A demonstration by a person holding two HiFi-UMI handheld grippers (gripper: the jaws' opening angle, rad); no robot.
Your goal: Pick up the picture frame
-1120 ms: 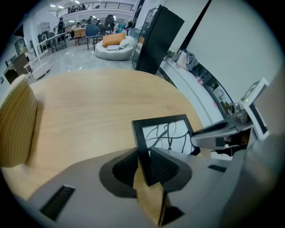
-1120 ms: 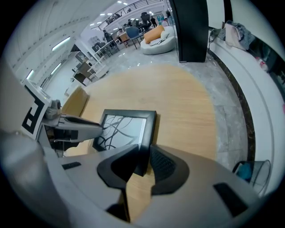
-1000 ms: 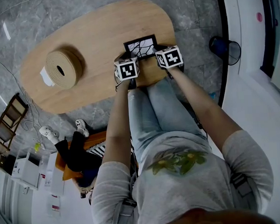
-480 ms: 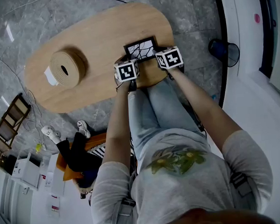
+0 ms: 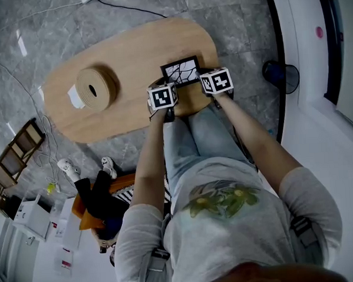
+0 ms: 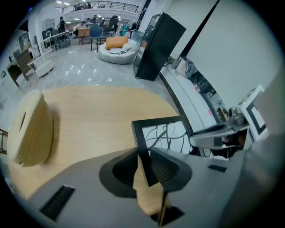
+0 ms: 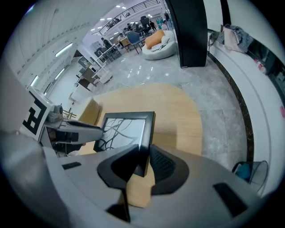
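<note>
Oval wooden table (image 5: 124,52) lies below the left gripper (image 6: 144,167) and right gripper (image 7: 143,164), with a coiled woven roll (image 5: 94,88) resting on it well off to the left gripper's left. We have the black picture frame (image 5: 181,71) spanning between the two. Left jaws are clamped on its left edge and right jaws on its right edge, both near the lower corners.

Person in grey top (image 5: 241,246), green-yellow print (image 5: 224,201) on chest, sleeves (image 5: 137,228) pushed up, pale blue jeans (image 5: 194,136). Left gripper (image 6: 143,155), right gripper (image 7: 143,150): grey shells, black ribbed pads, black-white marker cubes (image 5: 162,97).
</note>
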